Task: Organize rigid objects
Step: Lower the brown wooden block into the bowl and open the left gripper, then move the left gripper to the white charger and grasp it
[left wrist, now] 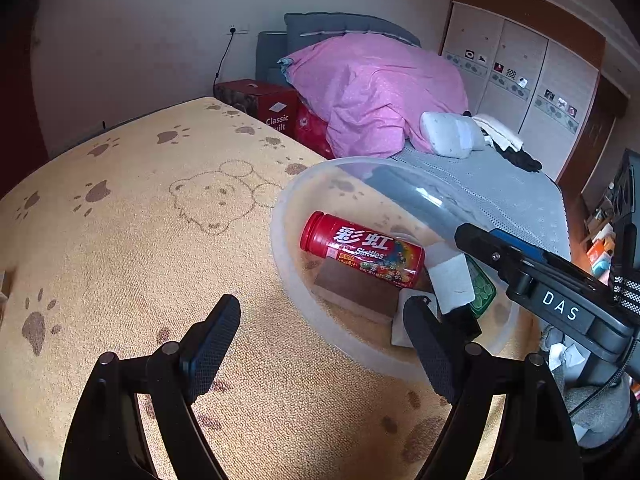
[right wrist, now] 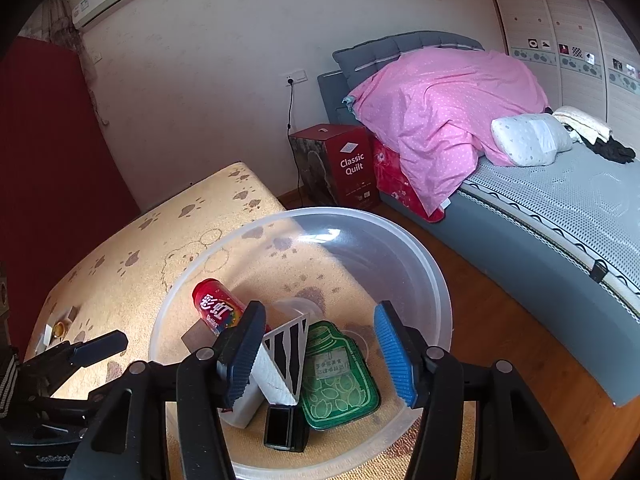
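Observation:
A clear plastic bowl (right wrist: pixel 432 280) stands on a paw-print cloth table (left wrist: pixel 140 240). It also shows in the left wrist view (left wrist: pixel 288 216). In it lie a red Skittles tube (left wrist: pixel 360 250), a brown block (left wrist: pixel 352 288), a white block with black stripes (right wrist: pixel 286 356), a green bottle-shaped tin (right wrist: pixel 340 376) and a small black box (right wrist: pixel 282 426). My right gripper (right wrist: pixel 320 354) is open above the bowl, holding nothing. My left gripper (left wrist: pixel 320 348) is open and empty, over the table at the bowl's near rim.
A bed with a pink quilt (right wrist: pixel 440 108) and grey mattress (right wrist: pixel 568 200) stands to the right across a wooden floor (right wrist: pixel 500 320). Red boxes (right wrist: pixel 344 164) stand by the wall. Small items (right wrist: pixel 60 328) lie at the table's left edge.

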The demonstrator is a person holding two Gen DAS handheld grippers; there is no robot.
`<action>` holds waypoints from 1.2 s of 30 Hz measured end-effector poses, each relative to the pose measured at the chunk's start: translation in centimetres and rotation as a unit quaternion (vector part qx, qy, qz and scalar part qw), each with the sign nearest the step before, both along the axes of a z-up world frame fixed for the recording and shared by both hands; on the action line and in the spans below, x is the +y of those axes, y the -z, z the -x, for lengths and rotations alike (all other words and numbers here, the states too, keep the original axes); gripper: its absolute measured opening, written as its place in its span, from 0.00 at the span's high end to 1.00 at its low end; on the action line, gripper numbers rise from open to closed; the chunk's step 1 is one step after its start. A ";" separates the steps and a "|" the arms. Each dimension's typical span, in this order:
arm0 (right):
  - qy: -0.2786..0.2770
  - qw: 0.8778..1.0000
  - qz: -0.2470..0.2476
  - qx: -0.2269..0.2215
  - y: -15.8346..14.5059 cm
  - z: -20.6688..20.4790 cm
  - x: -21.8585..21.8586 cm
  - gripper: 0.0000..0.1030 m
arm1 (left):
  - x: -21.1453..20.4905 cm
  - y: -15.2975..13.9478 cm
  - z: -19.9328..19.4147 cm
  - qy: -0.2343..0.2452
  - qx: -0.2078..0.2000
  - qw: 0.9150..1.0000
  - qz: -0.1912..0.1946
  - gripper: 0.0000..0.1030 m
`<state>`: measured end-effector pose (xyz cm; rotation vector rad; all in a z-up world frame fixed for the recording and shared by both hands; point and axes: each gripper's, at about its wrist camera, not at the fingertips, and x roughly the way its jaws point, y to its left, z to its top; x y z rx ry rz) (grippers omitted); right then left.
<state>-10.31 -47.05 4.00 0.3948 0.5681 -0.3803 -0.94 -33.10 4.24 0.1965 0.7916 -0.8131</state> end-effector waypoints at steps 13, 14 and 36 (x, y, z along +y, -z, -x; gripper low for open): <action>-0.021 1.000 0.006 0.003 -0.3 -0.3 1.5 0.38 | 2.7 -0.4 -1.0 -0.033 -0.005 0.999 -0.007 0.18; -0.025 1.000 0.007 0.003 -0.3 -0.4 1.7 0.38 | 3.0 -0.5 -1.1 -0.038 -0.006 0.999 -0.006 0.18; -0.122 0.991 0.061 -0.002 -2.8 -2.9 9.8 0.30 | 14.9 -1.7 -4.9 -0.149 -0.016 0.989 -0.016 0.18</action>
